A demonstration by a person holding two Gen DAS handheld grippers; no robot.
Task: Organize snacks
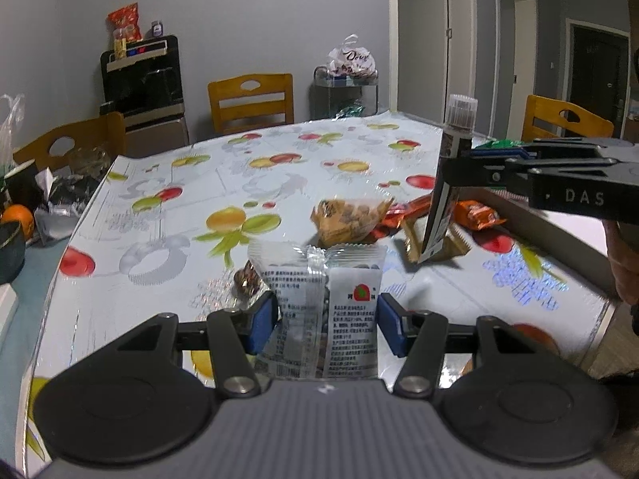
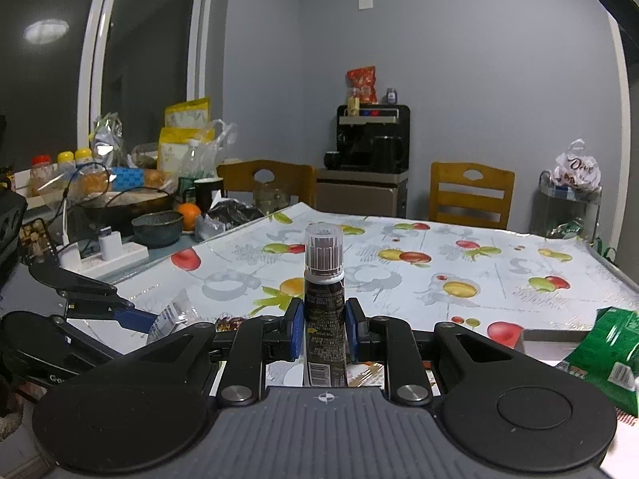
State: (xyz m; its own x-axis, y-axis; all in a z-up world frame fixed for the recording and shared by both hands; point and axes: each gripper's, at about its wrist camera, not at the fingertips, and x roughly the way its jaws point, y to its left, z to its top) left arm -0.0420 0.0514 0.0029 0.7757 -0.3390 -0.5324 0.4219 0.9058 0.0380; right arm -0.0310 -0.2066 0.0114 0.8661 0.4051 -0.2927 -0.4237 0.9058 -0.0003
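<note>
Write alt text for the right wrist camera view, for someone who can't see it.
The right gripper is shut on a dark tube with a clear ribbed cap, held upright over a fruit-print tablecloth. At far left the left gripper holds a clear snack packet; a green snack bag lies at right.

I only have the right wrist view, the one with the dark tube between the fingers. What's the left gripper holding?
Observer: The left gripper is clamped on a clear snack packet with a white label.
Operator: Anything under my tube?
Observer: The dark tube hangs above a gold wrapper on the table.
Operator: Other snacks nearby?
Observer: A tan pouch and orange wrappers lie just beyond.
</note>
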